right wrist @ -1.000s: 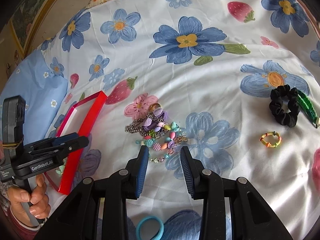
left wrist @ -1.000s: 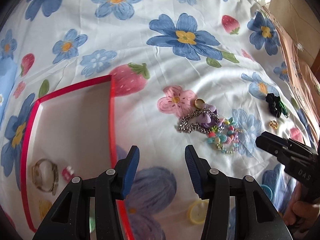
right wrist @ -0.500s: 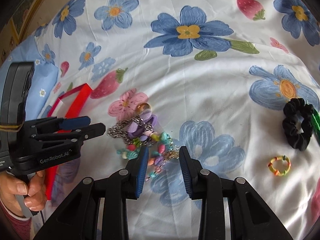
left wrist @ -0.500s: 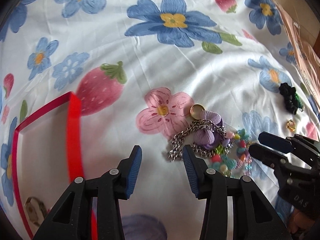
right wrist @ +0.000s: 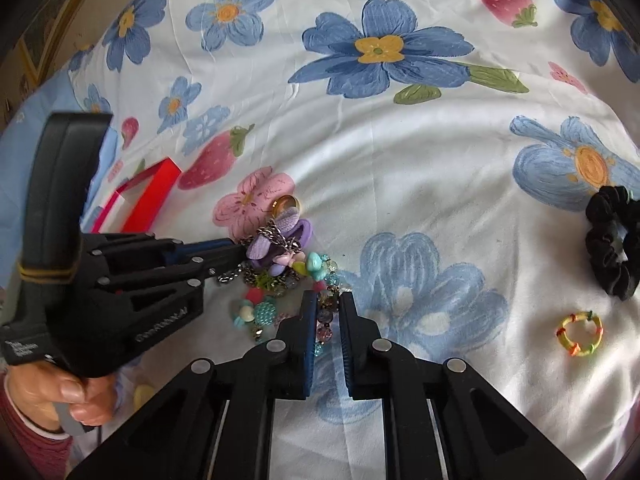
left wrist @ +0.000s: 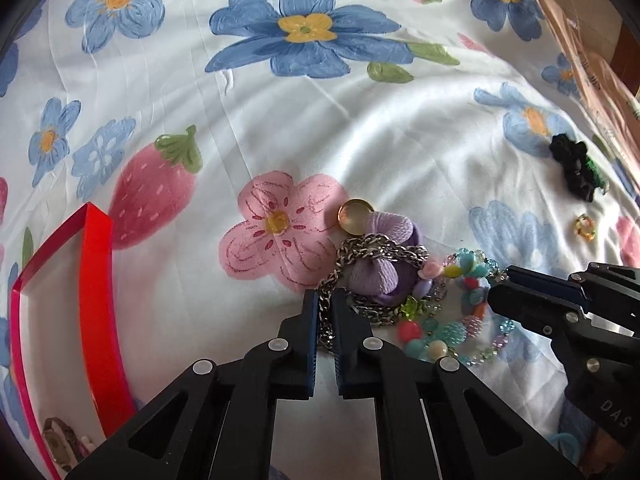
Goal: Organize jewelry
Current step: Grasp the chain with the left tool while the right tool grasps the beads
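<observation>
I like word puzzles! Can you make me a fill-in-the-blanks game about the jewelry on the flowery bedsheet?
1. The left gripper is shut on the silver metal ____.
2. The right gripper is shut on the colourful ____ bracelet.
3. The small gold ring touches a ____ fabric flower.
4. The open tray has a ____ rim.

Missing words: chain; beaded; purple; red

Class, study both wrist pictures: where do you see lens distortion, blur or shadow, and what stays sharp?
Left wrist view: fisheye bends the red tray wall and blackens the corners; the silver chain stays sharp. Right wrist view: the same bulge in the bedsheet print; the left gripper is softly blurred along its body, and shadow lies under the right gripper across the beaded bracelet.
</observation>
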Tool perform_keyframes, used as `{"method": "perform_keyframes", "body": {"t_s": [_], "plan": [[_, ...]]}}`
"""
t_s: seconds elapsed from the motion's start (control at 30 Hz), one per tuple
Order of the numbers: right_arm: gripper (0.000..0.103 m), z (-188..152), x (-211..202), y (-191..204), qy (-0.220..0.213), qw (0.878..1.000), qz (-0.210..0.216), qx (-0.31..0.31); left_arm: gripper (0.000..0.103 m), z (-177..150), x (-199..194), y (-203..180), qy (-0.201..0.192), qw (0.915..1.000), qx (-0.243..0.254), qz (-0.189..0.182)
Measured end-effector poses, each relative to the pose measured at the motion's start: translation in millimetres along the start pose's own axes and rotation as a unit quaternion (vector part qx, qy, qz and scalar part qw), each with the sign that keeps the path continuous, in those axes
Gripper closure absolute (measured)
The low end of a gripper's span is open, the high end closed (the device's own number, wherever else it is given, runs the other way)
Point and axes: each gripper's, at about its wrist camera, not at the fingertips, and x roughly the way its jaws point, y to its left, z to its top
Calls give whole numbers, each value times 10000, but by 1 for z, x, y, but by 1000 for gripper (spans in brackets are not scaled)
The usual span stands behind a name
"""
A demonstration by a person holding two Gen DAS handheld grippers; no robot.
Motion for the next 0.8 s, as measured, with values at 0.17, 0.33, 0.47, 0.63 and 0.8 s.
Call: {"method": "perform_keyframes", "body": {"t_s": [0.17,0.33,0.47,0.63,0.8], "plan": [[93,-1,-18,0,-196,9997,86,95,98,-10,-30,8,-256,9994,-151,-162],[93,2,-40,0,-421,9988,172,179,98,-22,-70,18,-565,9973,-332,-326],[93,4,-53,6,-581,9979,224,156,98,-33,-102,27,-799,9948,-455,-428],[93,6,-67,15,-761,9966,281,126,98,-45,-137,39,-1057,9914,-601,-491],[93,9,-78,25,-932,9946,433,122,98,-56,-165,50,-1248,9883,-717,-509]]}}
